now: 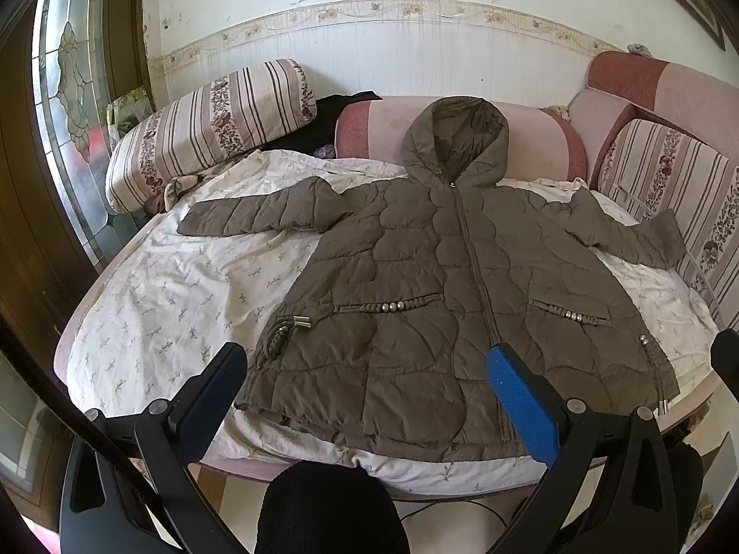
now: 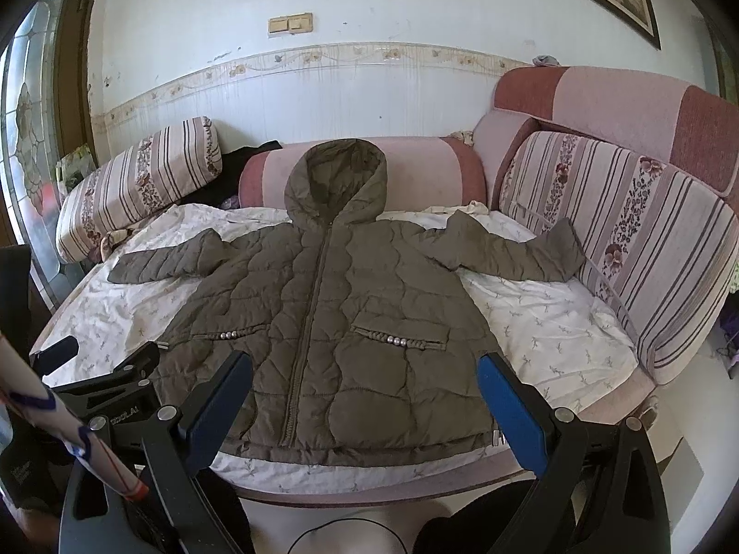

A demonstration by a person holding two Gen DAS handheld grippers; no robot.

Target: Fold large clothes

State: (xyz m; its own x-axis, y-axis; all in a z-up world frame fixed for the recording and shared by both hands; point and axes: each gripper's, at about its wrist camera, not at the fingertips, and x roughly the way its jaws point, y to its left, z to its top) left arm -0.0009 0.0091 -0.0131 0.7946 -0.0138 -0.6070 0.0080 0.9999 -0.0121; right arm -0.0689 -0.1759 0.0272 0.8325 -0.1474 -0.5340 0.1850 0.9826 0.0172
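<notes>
An olive-brown quilted hooded jacket (image 1: 429,286) lies flat, front up and zipped, on a white printed sheet (image 1: 175,286), sleeves spread left and right, hood toward the wall. It also shows in the right wrist view (image 2: 332,323). My left gripper (image 1: 365,360) is open and empty, held above the jacket's bottom hem. My right gripper (image 2: 365,369) is open and empty, also above the hem. The left gripper's fingers (image 2: 138,360) show at the left of the right wrist view.
The sheet covers a pink sofa seat (image 2: 614,406). A striped bolster (image 1: 208,124) lies at the back left, a pink bolster (image 1: 531,138) under the hood, a striped back cushion (image 2: 623,240) at the right. A dark garment (image 1: 323,124) lies behind. A glass door (image 1: 69,106) stands on the left.
</notes>
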